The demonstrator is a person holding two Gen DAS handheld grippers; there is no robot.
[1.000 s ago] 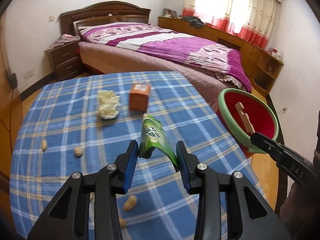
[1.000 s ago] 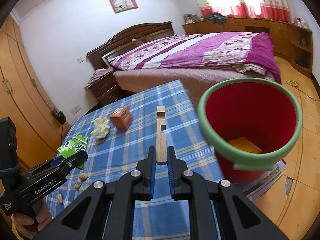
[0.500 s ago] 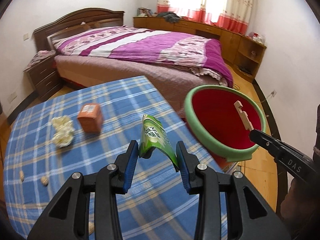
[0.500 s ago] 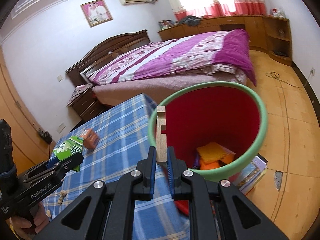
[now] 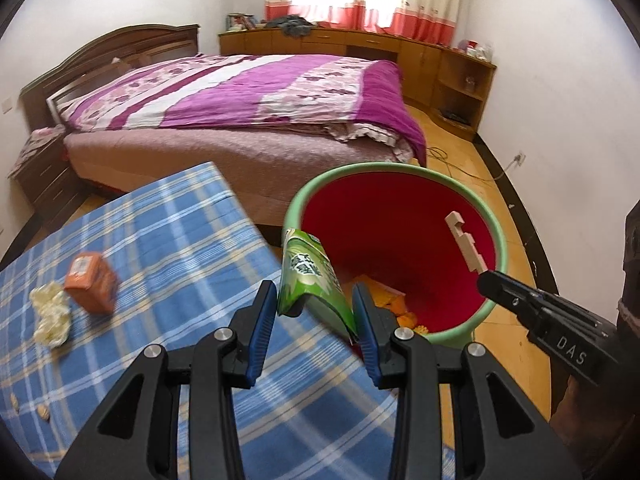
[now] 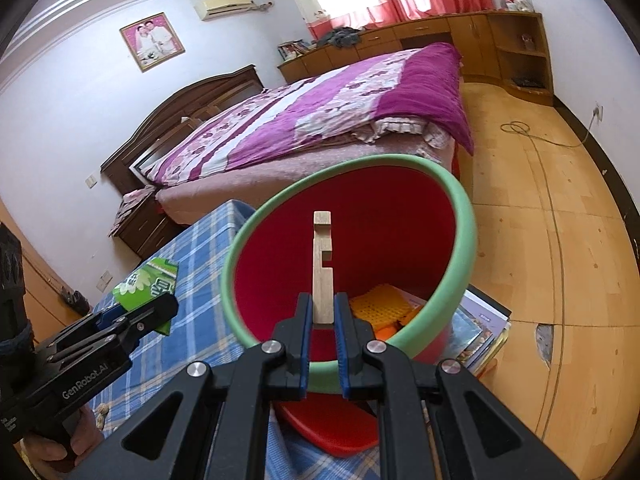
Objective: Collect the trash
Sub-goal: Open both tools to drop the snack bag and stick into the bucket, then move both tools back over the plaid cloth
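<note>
My left gripper (image 5: 316, 312) is shut on a green snack wrapper (image 5: 308, 276), held over the table's edge beside the red bin with a green rim (image 5: 400, 168). A notched wooden piece (image 6: 322, 272) stands upright in my right gripper (image 6: 323, 312), which is shut on it above the bin's (image 6: 352, 168) mouth. In the left wrist view that wooden piece (image 5: 466, 246) and the right gripper (image 5: 486, 278) hang over the bin's right side. The right wrist view shows the left gripper (image 6: 160, 308) with the wrapper (image 6: 148, 284) at lower left. Orange and yellow trash (image 6: 384, 304) lies in the bin.
On the blue checked tablecloth (image 5: 172, 232) remain an orange carton (image 5: 90, 282), a crumpled white tissue (image 5: 50, 314) and peanut shells (image 5: 43, 412). A bed with a purple quilt (image 5: 260, 96) stands behind. Books (image 6: 480, 332) lie on the wooden floor by the bin.
Both grippers have swung right from over the table to the bin, each keeping its load. The wooden piece now stands over the bin's opening and the wrapper is at its rim.
</note>
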